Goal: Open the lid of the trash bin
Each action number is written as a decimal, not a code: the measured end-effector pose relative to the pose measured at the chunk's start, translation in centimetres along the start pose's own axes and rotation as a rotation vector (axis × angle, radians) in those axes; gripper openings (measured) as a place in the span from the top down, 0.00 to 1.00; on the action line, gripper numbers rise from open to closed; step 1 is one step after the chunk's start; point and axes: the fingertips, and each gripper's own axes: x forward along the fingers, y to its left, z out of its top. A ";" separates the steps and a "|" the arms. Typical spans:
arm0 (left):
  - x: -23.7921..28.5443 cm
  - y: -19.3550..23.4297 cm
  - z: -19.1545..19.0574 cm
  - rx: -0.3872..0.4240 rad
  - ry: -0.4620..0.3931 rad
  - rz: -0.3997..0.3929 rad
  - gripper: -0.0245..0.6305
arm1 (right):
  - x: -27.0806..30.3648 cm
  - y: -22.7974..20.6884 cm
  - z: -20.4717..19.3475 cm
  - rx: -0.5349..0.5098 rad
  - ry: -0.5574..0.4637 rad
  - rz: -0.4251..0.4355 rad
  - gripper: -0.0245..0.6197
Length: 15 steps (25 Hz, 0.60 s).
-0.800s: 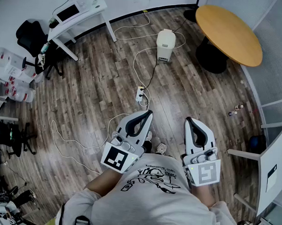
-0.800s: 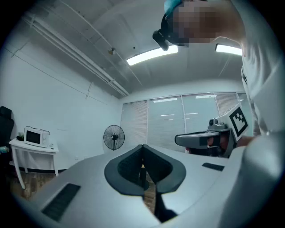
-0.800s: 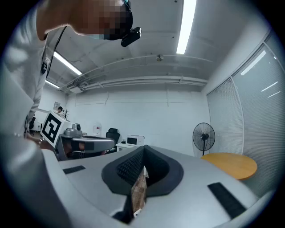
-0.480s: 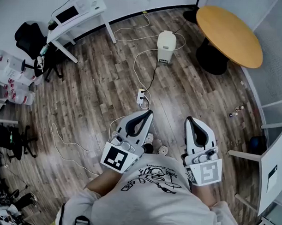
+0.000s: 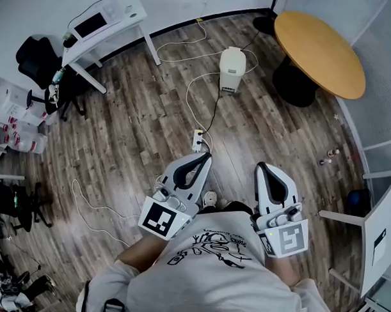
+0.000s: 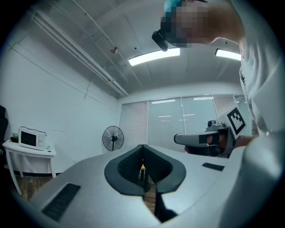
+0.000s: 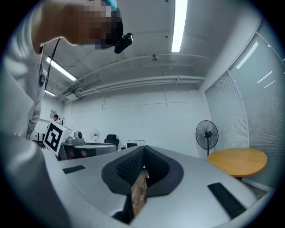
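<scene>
While you hold both grippers low in front of your torso, each has its jaws pressed together with nothing between them. The left gripper point(image 5: 204, 159) and the right gripper point(image 5: 262, 167) point forward side by side, apart from each other, over the brown wood-plank floor point(image 5: 139, 118).

The cream-coloured plastic trash bin point(image 5: 232, 68) stands upright on that floor, well ahead of both grippers, with its lid down. It sits near the round orange-brown wooden table point(image 5: 321, 51), on that table's left in the head view.

A white cable point(image 5: 187, 88) curves across the floor beside the bin toward a white power strip point(image 5: 197, 139), which lies between the bin and your left gripper. Far to your left, a white desk point(image 5: 133, 14) by the wall carries a white microwave point(image 5: 98, 19). A black pedestal fan point(image 6: 112, 138) shows in the left gripper view.
</scene>
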 end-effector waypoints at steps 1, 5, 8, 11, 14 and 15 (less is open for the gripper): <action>0.2 0.5 -0.1 -0.001 0.000 0.002 0.94 | 0.4 -0.1 0.0 -0.004 0.001 -0.002 0.95; 1.4 1.9 -0.6 -0.010 0.020 0.003 0.94 | 1.9 -1.2 -0.2 -0.005 0.010 -0.021 0.95; 2.8 2.9 -0.6 -0.011 0.023 0.000 0.94 | 3.4 -2.7 -0.3 -0.001 0.016 -0.035 0.95; 4.0 3.7 -0.8 -0.002 0.023 0.003 0.94 | 4.4 -3.8 -0.3 -0.014 0.011 -0.037 0.95; 5.6 4.8 -0.7 -0.001 0.016 0.015 0.94 | 5.7 -5.1 0.0 -0.037 0.006 -0.036 0.95; 6.3 5.1 -0.5 -0.003 0.011 0.017 0.94 | 6.2 -5.7 0.1 -0.042 0.006 -0.036 0.95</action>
